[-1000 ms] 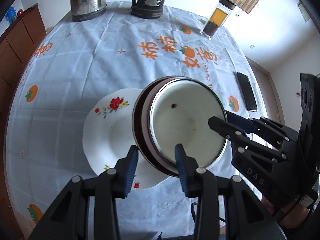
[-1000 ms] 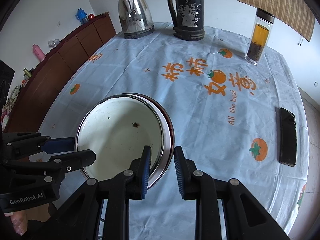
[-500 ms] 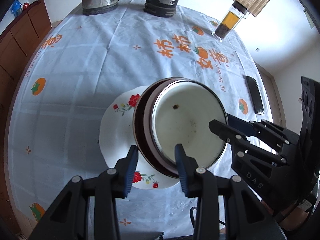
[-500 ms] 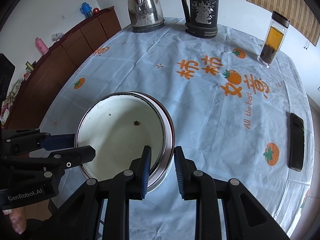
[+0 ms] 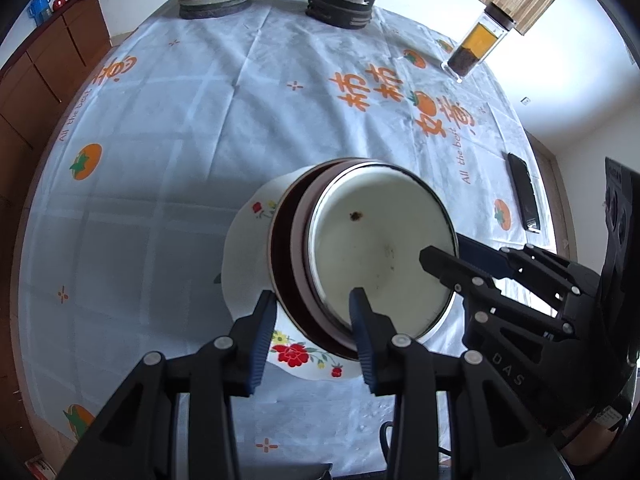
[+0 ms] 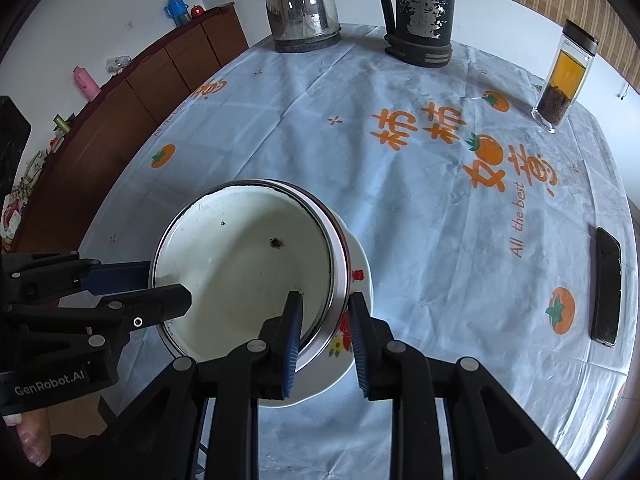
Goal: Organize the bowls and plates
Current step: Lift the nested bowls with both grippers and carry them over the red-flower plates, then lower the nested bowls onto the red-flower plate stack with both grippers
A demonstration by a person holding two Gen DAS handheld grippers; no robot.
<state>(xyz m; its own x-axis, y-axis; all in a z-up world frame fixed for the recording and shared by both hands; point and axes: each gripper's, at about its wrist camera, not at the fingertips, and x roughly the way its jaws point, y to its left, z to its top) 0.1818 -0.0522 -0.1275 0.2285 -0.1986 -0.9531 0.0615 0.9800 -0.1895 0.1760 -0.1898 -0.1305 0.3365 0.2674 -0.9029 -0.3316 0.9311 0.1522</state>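
Note:
A stack of nested bowls, a white enamel bowl [image 5: 380, 256] inside a dark brown one [image 5: 286, 264], hangs just above a white plate with red flowers [image 5: 248, 256] on the table. My left gripper [image 5: 314, 320] is shut on the stack's near left rim. My right gripper [image 6: 322, 328] is shut on its right rim, white bowl [image 6: 244, 268] inside, flowered plate [image 6: 344, 344] below. Each gripper shows in the other's view.
On the white tablecloth with orange print [image 6: 400, 208] stand a steel kettle [image 6: 302, 4], a black jug [image 6: 418, 12] and a glass tea bottle [image 6: 564, 76] at the far edge. A black phone [image 6: 608, 284] lies right. A brown sideboard [image 6: 120, 112] runs along the left.
Both grippers have carried the bowl stack left, over the flowered plate, which is now mostly covered by the stack. The grips on the rim have not changed.

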